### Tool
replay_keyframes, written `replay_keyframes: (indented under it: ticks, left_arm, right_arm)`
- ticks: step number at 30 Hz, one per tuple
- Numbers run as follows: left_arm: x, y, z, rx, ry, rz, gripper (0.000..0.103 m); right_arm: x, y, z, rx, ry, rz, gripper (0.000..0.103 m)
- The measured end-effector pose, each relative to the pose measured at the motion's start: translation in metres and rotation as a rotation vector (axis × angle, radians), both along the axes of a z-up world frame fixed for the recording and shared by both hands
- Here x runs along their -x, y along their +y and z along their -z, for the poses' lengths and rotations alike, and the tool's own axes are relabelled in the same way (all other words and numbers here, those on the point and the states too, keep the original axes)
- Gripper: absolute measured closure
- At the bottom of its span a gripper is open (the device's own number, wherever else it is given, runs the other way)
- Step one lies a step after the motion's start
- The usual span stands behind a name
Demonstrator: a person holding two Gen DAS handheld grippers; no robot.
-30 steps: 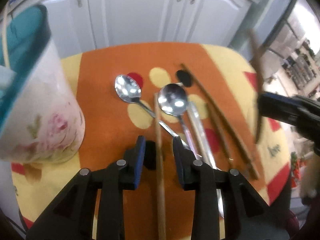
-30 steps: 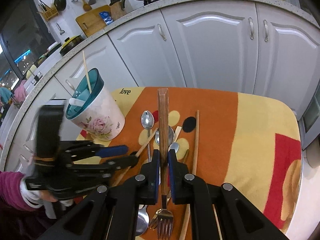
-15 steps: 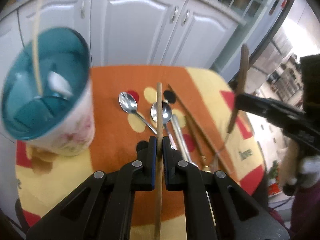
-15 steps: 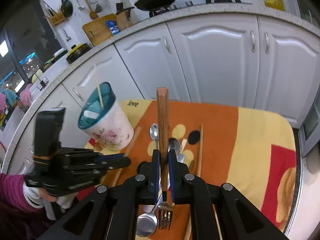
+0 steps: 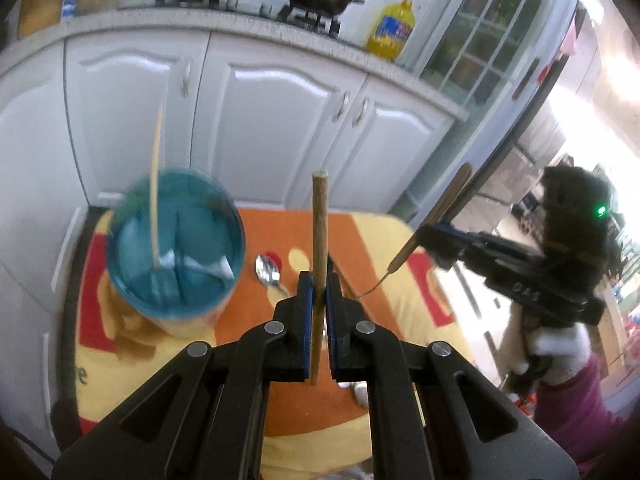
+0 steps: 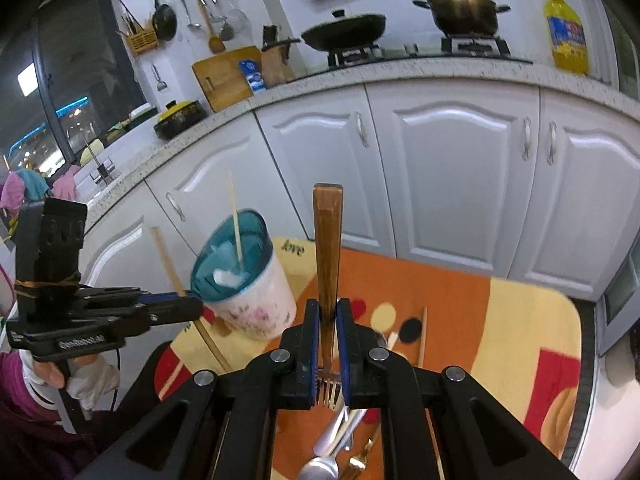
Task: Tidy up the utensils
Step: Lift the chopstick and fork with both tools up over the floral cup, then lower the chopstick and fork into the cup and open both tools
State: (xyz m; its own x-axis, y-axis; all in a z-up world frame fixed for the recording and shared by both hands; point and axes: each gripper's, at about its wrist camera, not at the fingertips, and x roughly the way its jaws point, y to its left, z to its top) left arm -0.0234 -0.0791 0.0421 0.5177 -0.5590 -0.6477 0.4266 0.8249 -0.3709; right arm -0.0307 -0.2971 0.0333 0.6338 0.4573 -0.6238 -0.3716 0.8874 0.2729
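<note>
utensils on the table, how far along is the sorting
Early on. The cup already holds one pale chopstick. In hand: the left gripper clamps a wooden chopstick, and the right gripper a wooden-handled fork. Left on the tablecloth: a spoon, another chopstick and several other pieces.

One holder cup [image 6: 256, 280], two tools [image 5: 319, 286] [image 6: 328, 316], each gripping one utensil: one chopstick [image 5: 319, 240], one fork [image 6: 327, 248].

Cup [image 6: 256, 292] on table [image 6: 520, 320], left of spoon [image 5: 267, 271]; chopstick [image 6: 235, 220] inside cup.
</note>
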Motion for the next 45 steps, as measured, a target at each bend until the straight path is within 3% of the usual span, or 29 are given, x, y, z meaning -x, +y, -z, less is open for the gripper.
replay_keyframes:
  ticks: [9,17,24,32,38,45]
  left_arm:
    - [-0.011,0.043,-0.085,0.064,-0.153,-0.074,0.098]
    - [-0.023,0.081,-0.129,0.025,-0.275,-0.163,0.098]
    - [-0.044,0.104,-0.105,-0.066,-0.284,-0.252,0.098]
    - [-0.067,0.104,-0.053,-0.129,-0.207,-0.294,0.098]
    - [-0.08,0.096,-0.025,-0.15,-0.151,-0.292,0.098]
    - [-0.091,0.091,-0.011,-0.15,-0.115,-0.289,0.098]
  right_arm:
    - [-0.012,0.028,-0.057,0.013,-0.126,-0.048,0.095]
    - [-0.03,0.067,-0.094,-0.008,-0.215,-0.109,0.095]
    - [-0.056,0.101,-0.084,-0.015,-0.196,-0.149,0.095]
    - [-0.087,0.133,-0.04,0.036,-0.125,-0.163,0.095]
    - [-0.101,0.139,-0.018,0.057,-0.09,-0.166,0.095]
    - [-0.107,0.139,-0.023,0.068,-0.118,-0.152,0.095]
